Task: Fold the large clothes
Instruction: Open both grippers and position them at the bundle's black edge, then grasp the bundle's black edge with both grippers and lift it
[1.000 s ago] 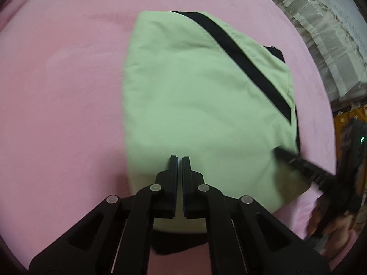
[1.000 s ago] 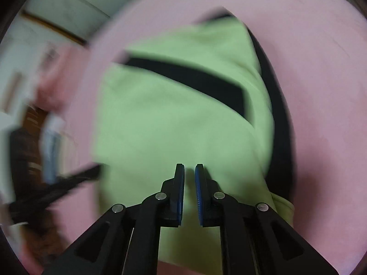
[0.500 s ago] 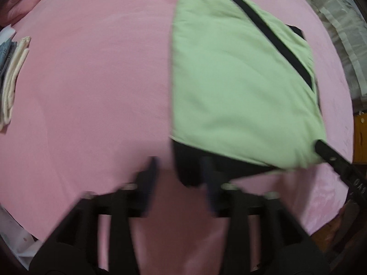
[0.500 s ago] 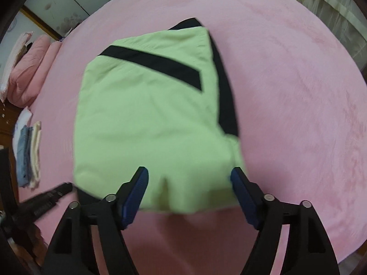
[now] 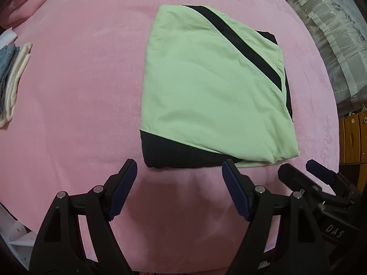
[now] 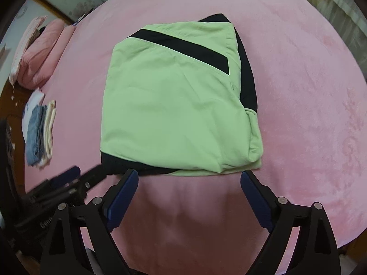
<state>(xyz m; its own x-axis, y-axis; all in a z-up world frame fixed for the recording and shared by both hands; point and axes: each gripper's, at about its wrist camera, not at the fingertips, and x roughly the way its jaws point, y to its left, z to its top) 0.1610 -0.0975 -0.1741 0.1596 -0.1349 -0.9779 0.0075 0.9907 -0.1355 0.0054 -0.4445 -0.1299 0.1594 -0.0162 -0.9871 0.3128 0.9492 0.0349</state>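
A light green garment with black stripes [image 5: 206,91] [image 6: 174,105] lies folded into a compact rectangle on the pink bedspread [image 5: 75,96] [image 6: 309,105]. My left gripper [image 5: 179,174] hangs above the bedspread just short of the garment's near black edge, its jaws opening wide with nothing between them. My right gripper [image 6: 189,183] hovers over the near edge of the fold, jaws also opening and empty. Each gripper shows in the other's view: the right one [image 5: 305,171] at the lower right, the left one [image 6: 75,176] at the lower left.
A small stack of folded clothes, denim and cream [image 5: 11,78] [image 6: 41,133], lies at the bed's left edge. Pink pillows [image 6: 41,55] sit at the far left. Pale curtains [image 5: 321,29] and wooden drawers [image 5: 353,137] stand to the right of the bed.
Both grippers went from shut on the garment to wide open, let the green cloth go and rose away from it. The garment now lies flat and looks smaller in both views.
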